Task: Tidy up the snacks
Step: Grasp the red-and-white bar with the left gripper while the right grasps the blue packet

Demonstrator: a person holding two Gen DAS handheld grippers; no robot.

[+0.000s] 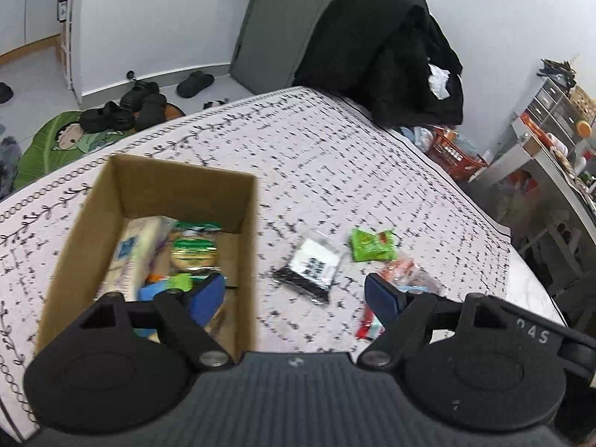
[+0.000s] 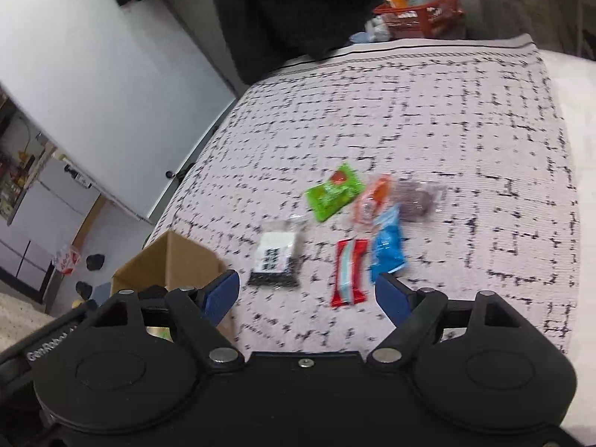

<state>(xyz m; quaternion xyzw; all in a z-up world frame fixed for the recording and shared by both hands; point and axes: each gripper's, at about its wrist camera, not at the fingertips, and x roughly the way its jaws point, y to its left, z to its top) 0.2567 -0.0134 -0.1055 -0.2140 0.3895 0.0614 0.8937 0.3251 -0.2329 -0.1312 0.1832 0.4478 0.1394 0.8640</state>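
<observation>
Hovering above the patterned tablecloth (image 1: 335,156), your left gripper (image 1: 298,296) gapes empty beside the cardboard box (image 1: 249,223) of snacks, while your right gripper (image 2: 307,290), also spread empty, faces the black-and-white packet (image 2: 275,257), red bar (image 2: 349,272) and blue packet (image 2: 387,249).

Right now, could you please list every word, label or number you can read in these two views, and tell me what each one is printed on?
"GenRobot": partly readable, on the right claw body, lower left.
"0 4 S": roughly, on the left claw body; uncertain.
White label on the black packet: dark characters, too blurred to read.
Green packet, red packet, blue packet: print unreadable.
</observation>
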